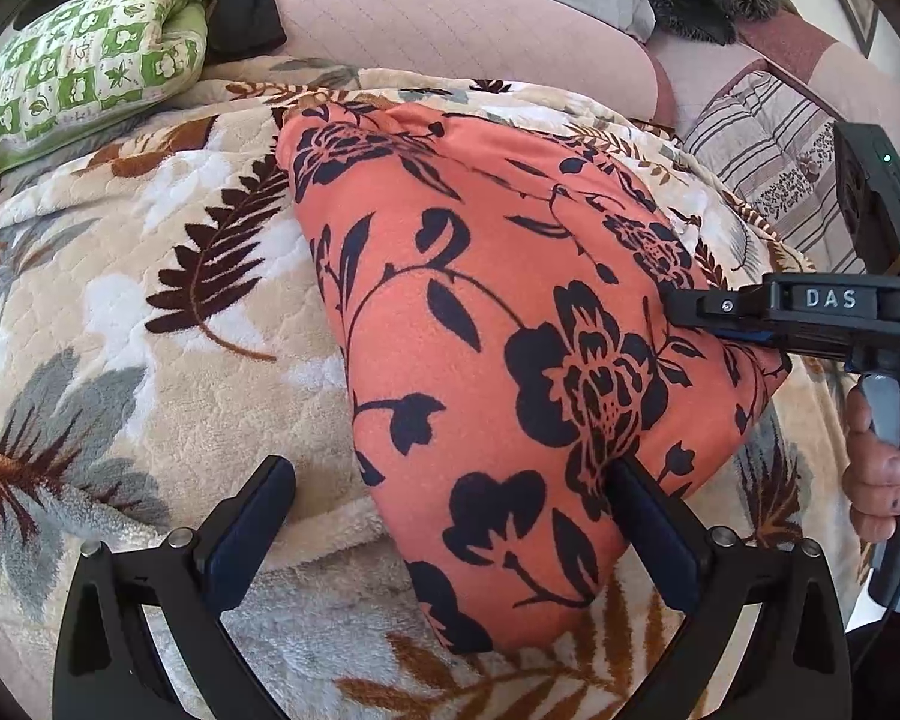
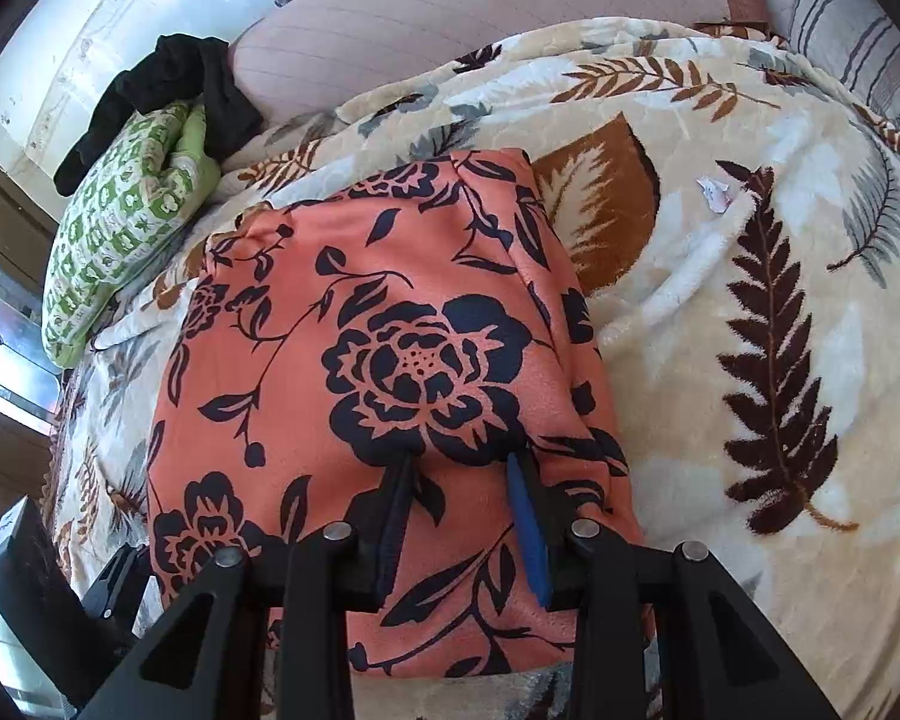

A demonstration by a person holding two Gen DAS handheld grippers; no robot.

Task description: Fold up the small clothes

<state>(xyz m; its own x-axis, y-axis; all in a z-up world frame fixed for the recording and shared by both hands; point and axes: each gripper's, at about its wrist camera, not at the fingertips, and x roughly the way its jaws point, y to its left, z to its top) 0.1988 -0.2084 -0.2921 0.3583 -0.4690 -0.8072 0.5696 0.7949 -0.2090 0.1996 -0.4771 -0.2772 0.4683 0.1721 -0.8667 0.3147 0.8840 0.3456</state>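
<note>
Nearest my left lens, my left tool (image 1: 450, 516) stands spread wide, pinching nothing: one finger hangs over the blanket (image 1: 120, 312), the other lies against the near edge of the cloth (image 1: 510, 300). That cloth, orange with dark flowers, lies folded on the bed, on top of the leaf-patterned blanket, its narrow end toward my left tool. My right tool (image 2: 465, 516) comes in at the cloth's right side in the left view; in its own view both fingers are sunk into the fabric with a raised fold of cloth between them, so I record it as pinching the cloth. My right hand (image 1: 876, 480) grips that tool's handle. Beyond the cloth, a green patterned pillow (image 2: 120, 240) rests at the bed's far left, with a black garment (image 2: 168, 84) lying on it. Behind both lies a pink quilt (image 1: 450, 18).
</note>
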